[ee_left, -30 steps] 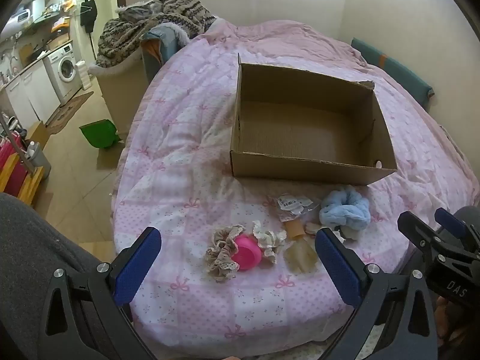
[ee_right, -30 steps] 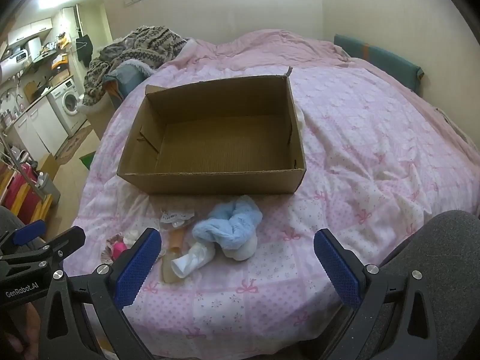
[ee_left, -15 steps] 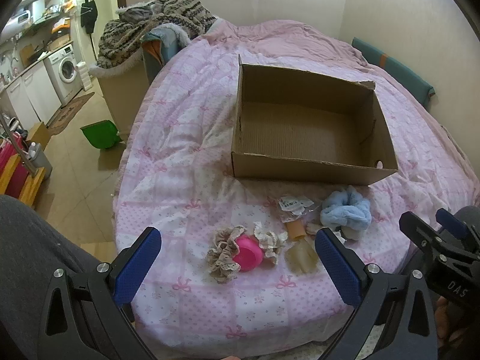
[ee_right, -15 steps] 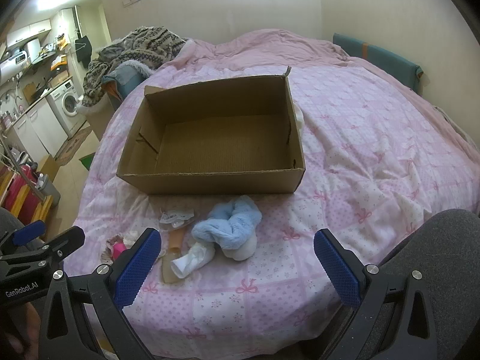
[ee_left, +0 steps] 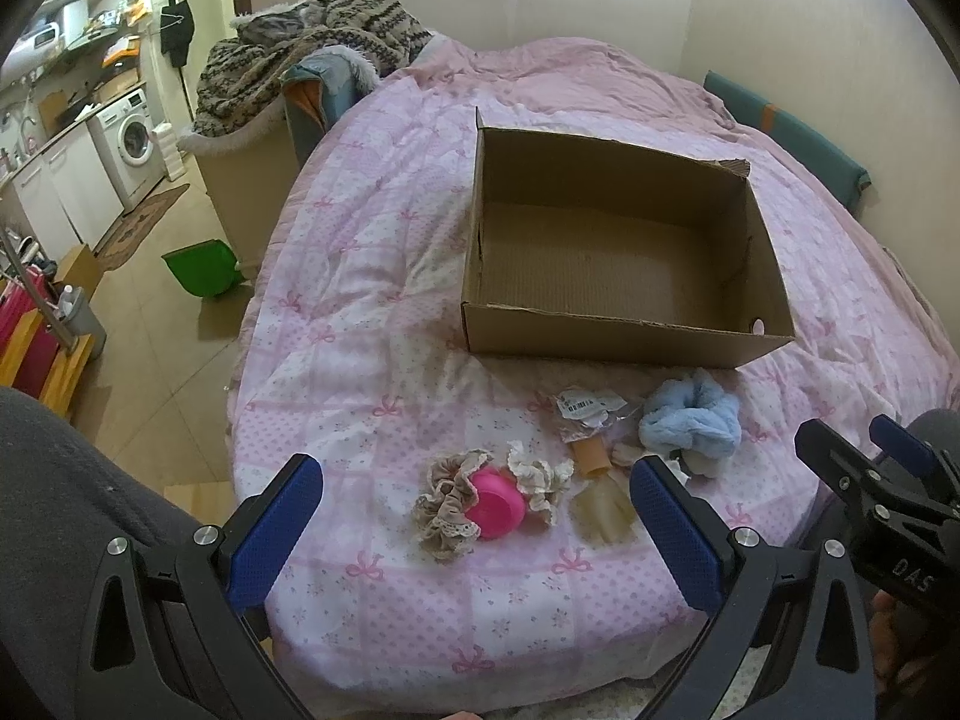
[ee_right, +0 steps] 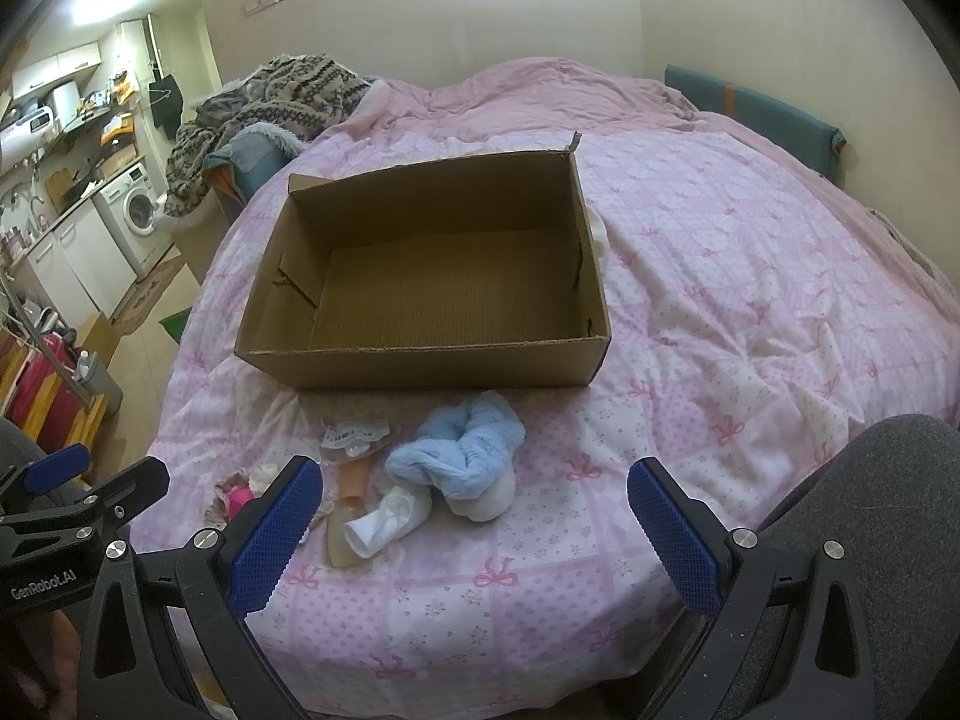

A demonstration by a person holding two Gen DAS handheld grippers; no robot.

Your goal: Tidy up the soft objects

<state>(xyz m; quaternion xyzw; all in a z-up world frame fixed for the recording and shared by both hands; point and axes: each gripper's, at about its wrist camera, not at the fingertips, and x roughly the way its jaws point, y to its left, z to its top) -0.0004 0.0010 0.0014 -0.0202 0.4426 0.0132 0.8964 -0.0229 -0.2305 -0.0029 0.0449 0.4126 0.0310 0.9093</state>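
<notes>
Compared with the views a second ago, almost nothing is changing: I am holding both grippers in nearly the same pose above the near edge of the bed point(ee_left: 336, 276), and every item is lying where it lay. For the task, this means no pick is under way yet and the cardboard box point(ee_right: 420, 354) is standing empty.

My left gripper point(ee_left: 474, 516) is released, its jaws spread wide and gripping nothing. Just ahead of it, between the fingers, the pink cup point(ee_left: 495, 501) is sitting among two lace scrunchies point(ee_left: 447, 504). Ahead and right, the beige glove point(ee_left: 600, 507) is lying beside the tagged packet point(ee_left: 585, 411).

My right gripper point(ee_right: 474, 516) is likewise released and empty. Directly ahead of it, the blue fluffy scrunchie point(ee_right: 465, 450) is resting against a rolled white sock point(ee_right: 390, 519). The box is lying further ahead, well apart from both grippers.
</notes>
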